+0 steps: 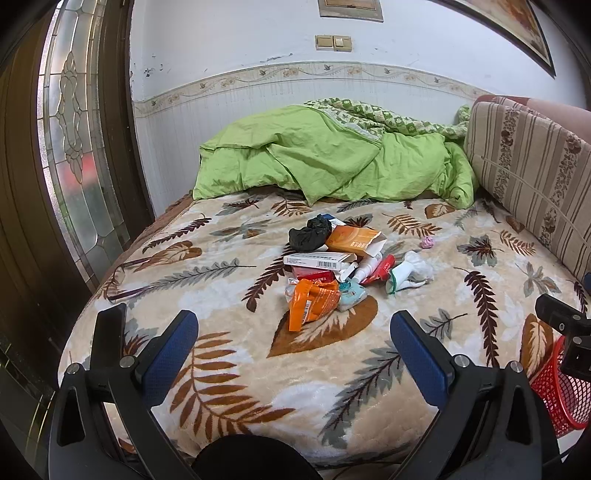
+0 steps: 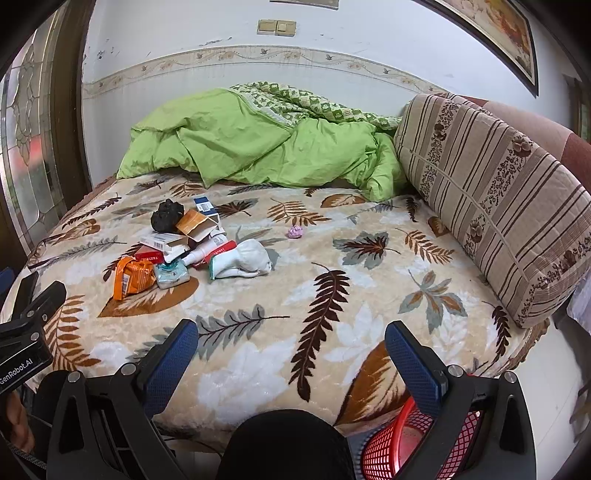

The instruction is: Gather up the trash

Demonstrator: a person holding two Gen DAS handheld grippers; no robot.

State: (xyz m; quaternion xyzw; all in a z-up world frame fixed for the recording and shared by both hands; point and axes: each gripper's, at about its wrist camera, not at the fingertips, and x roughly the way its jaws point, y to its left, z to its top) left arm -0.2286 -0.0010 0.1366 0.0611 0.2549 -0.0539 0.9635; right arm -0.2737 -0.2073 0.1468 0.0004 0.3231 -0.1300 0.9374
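left gripper [image 1: 291, 339]: jaws spread wide, nothing between the blue pads, held over the near edge of the bed, aimed at the pile.
right gripper [image 2: 291, 345]: also wide open, empty, over the near edge further right; its body shows at the right border of the left wrist view.
trash pile [image 1: 332, 264]: mid-bed on the leaf-print blanket [image 1: 229, 280], well ahead of both grippers.
pile contents: black crumpled bag [image 1: 308, 232] at the back, open orange carton [image 1: 352, 240] touching it, flat white box [image 1: 319, 260] with barcode, red pack [image 1: 314, 275] under it, orange wrapper [image 1: 312, 301] nearest, pale blue wipes pack [image 1: 351, 295] just beside it, white tube [image 1: 365, 266], white crumpled wrapper [image 1: 410, 275] on the right.
stray: pink paper ball [image 1: 427, 242], apart from the pile toward the striped cushion [image 1: 528, 177].
bin: red mesh basket [image 2: 399, 446] on the floor below the bed's near right corner, partly behind the right gripper's finger.
surroundings: green quilt [image 1: 325, 158] bunched against the wall, stained-glass door [image 1: 74, 140] left, wall switches [image 1: 333, 42], framed picture [image 2: 491, 33] top right, cut off.
in the way: nothing between grippers and pile.
hidden: lower pile items overlap, can't separate them; blue-and-white box [image 2: 205, 205] half behind the carton.
text: "GenRobot.AI" on the left gripper's body in the right wrist view; pack lettering too small to read.
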